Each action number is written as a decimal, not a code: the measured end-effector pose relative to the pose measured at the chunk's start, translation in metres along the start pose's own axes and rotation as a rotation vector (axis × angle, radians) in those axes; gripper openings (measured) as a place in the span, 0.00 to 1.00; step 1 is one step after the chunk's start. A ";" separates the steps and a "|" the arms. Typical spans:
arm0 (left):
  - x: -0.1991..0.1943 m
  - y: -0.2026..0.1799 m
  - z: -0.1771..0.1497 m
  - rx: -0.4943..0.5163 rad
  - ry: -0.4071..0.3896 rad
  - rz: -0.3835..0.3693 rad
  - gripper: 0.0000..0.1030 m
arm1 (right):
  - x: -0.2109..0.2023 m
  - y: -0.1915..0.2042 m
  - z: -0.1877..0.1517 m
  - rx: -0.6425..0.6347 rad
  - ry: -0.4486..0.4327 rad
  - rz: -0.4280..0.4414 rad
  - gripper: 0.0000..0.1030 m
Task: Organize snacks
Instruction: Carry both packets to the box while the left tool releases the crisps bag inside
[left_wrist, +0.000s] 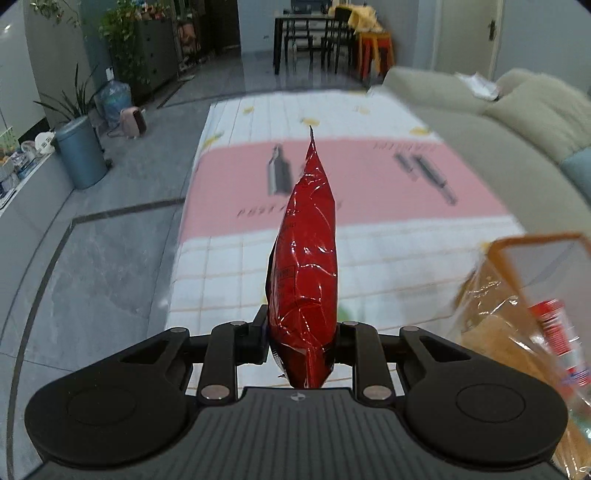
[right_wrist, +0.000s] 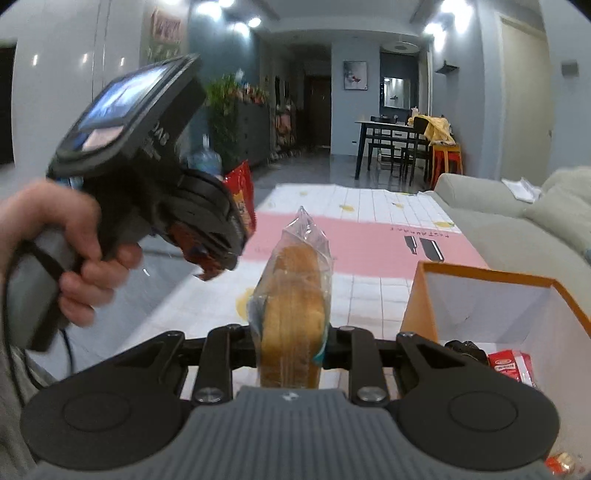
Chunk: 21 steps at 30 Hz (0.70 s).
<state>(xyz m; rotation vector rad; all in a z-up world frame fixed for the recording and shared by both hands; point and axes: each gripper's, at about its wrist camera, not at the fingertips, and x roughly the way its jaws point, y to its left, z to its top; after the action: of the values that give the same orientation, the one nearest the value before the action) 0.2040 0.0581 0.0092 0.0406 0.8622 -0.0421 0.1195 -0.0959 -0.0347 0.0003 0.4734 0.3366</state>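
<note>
**Mia:** Why is the red bag (left_wrist: 304, 273) standing up like that?

**Sam:** The left gripper (left_wrist: 303, 343) has it by the bottom end. The jaws are squeezed nearly together on the bag, so the rest of it pokes up toward 12 o'clock.

**Mia:** And the bread (right_wrist: 291, 317)?

**Sam:** Same thing. The right gripper (right_wrist: 290, 345) pinches the bread in its clear wrap, jaws closed on both sides of it. It points up at 12 o'clock too.

**Mia:** Where are they going?

**Sam:** I think into the box (right_wrist: 480, 291). It is orange outside and white inside, and it sits at 3 o'clock from the bread. A red pack (right_wrist: 511, 365) already lies in it, so that looks like the snack place.

**Mia:** Are the snacks touching the mat (left_wrist: 280, 266)?

**Sam:** No. Both are held up in the air above the pink and white mat on the floor.

**Mia:** Why is the left one up high at 10 o'clock in the right view?

**Sam:** Maybe to keep out of the way, so the bread can go in first. That is only my guess.

**Mia:** Could something slip?

**Sam:** The red bag is shiny and puffy. It might slide.
</note>
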 end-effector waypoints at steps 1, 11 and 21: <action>-0.009 -0.006 0.003 0.003 -0.010 -0.028 0.27 | -0.009 -0.009 0.006 0.049 -0.007 0.023 0.23; -0.039 -0.095 0.014 0.024 0.008 -0.251 0.27 | -0.102 -0.151 0.043 0.446 -0.204 -0.136 0.23; 0.009 -0.161 0.001 0.057 0.126 -0.331 0.27 | -0.093 -0.222 0.007 0.677 -0.150 -0.157 0.23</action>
<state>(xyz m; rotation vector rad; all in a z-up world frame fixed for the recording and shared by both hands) 0.2015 -0.1031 0.0002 -0.0465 0.9870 -0.3780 0.1151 -0.3346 -0.0041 0.6389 0.4168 0.0096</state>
